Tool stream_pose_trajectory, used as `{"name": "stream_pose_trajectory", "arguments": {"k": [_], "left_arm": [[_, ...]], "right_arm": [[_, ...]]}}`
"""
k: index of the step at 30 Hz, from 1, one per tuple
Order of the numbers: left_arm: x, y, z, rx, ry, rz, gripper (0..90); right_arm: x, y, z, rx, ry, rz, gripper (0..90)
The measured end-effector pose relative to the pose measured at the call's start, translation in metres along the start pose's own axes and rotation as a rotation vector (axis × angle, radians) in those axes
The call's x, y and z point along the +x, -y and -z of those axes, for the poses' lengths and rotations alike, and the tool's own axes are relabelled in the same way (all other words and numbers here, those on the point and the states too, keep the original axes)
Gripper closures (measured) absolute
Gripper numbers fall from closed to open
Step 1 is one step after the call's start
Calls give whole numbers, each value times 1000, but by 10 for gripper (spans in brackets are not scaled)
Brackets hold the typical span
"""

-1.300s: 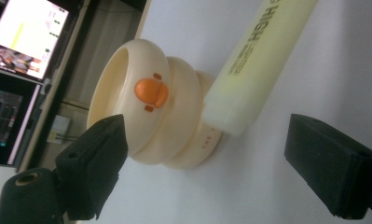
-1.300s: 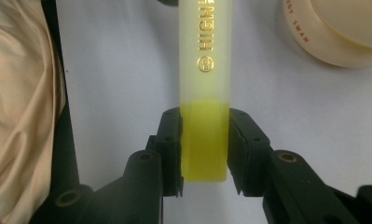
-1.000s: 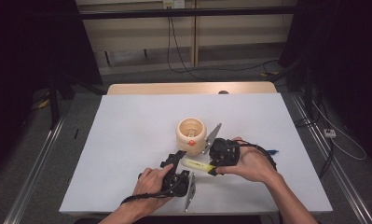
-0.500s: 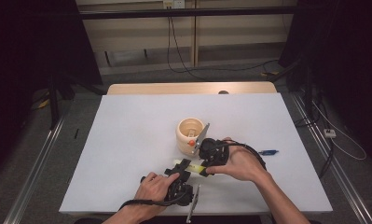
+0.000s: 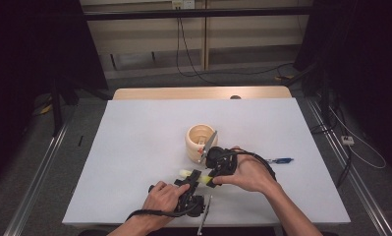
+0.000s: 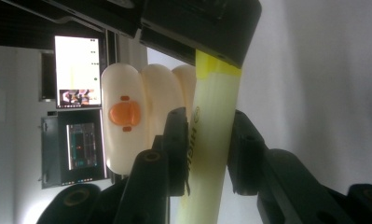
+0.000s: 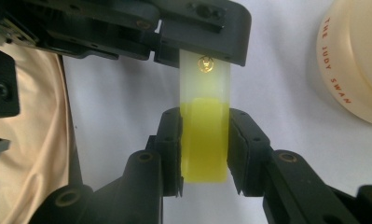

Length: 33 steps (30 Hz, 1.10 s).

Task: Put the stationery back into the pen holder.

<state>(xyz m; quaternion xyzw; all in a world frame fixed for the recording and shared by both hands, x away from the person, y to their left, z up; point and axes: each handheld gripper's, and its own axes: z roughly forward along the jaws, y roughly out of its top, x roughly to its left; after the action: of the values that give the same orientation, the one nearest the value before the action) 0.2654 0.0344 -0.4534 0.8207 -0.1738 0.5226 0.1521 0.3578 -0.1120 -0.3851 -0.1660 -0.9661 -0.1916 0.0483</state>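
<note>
A pale yellow highlighter (image 5: 186,173) hangs level just above the white table (image 5: 134,147), held between both grippers. My left gripper (image 5: 193,179) has just been closing its jaws and now pinches the highlighter's barrel (image 6: 214,116); the pads (image 6: 176,140) press on both sides. From the opposite end, my right gripper (image 5: 214,176) is shut on the bright yellow cap (image 7: 204,135). The left gripper's body (image 7: 174,32) shows at the cap's far side. A cream duck-faced cup (image 5: 199,138) stands just behind the grippers.
A blue pen (image 5: 280,160) lies on the table to the right of the right hand. Another thin pen (image 5: 204,219) lies by the front edge near the left hand. The cup (image 7: 356,60) is close on the right gripper's right side.
Both hands drew the highlighter a little toward the table's front, away from the cup. The left gripper's jaws closed around the barrel. The right gripper kept its grip.
</note>
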Motion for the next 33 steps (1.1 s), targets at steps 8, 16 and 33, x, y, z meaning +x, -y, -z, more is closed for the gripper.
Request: {"name": "stream_pose_trajectory", "arguments": {"k": [8,16,33], "left_arm": [[4,2,1,-25,-10,49,774],[10,4,3,-57,14,154,774],[34,28,5,-106,100,458,774]], "right_arm": [[-2,8,4,-68,-6,4,630],[-1,18,8,-158,7,-18,425],[3,60,13,-322,218,-179,73]]}}
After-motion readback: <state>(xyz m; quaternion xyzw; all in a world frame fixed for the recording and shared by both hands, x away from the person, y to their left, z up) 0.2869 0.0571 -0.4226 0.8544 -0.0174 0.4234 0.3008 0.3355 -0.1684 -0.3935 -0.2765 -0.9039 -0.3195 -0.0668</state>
